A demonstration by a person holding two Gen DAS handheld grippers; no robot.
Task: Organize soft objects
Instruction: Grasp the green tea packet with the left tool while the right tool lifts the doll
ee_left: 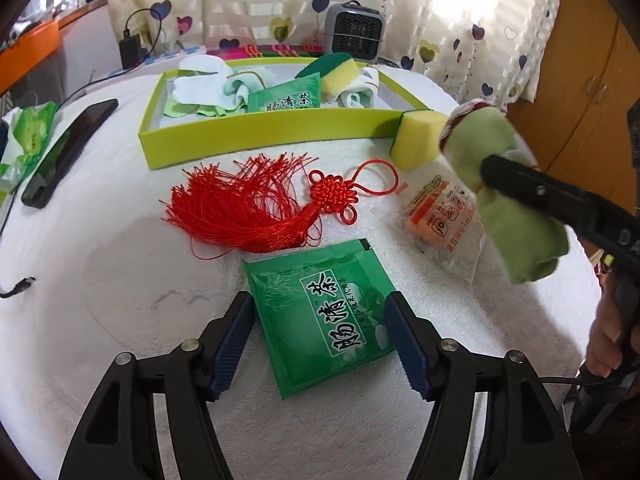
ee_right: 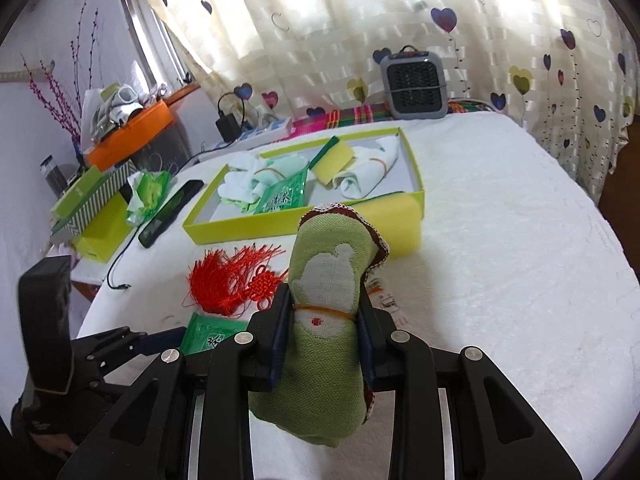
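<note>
My left gripper [ee_left: 320, 304] stands open low over the white cloth, its blue pads on either side of a flat green tea sachet [ee_left: 324, 320] without pressing it. My right gripper [ee_right: 325, 296] is shut on a rolled light-green cloth bundle [ee_right: 324, 368] with a dark red trim, held above the table; the left wrist view shows this bundle [ee_left: 472, 144] at the right. A lime-green box [ee_left: 260, 136] at the back holds cloths, a sponge and another sachet. A red tassel knot [ee_left: 248, 208], a yellow sponge [ee_left: 416, 140] and a clear packet [ee_left: 444, 216] lie in front of it.
A black phone [ee_left: 68, 152] and a green plastic bag [ee_left: 28, 136] lie at the left edge, a cable end [ee_left: 18, 286] nearer. A grey heater [ee_left: 354, 28] stands behind the box by the curtain. A wooden cabinet [ee_left: 580, 80] is at the right. A hand [ee_left: 608, 344] grips the right tool.
</note>
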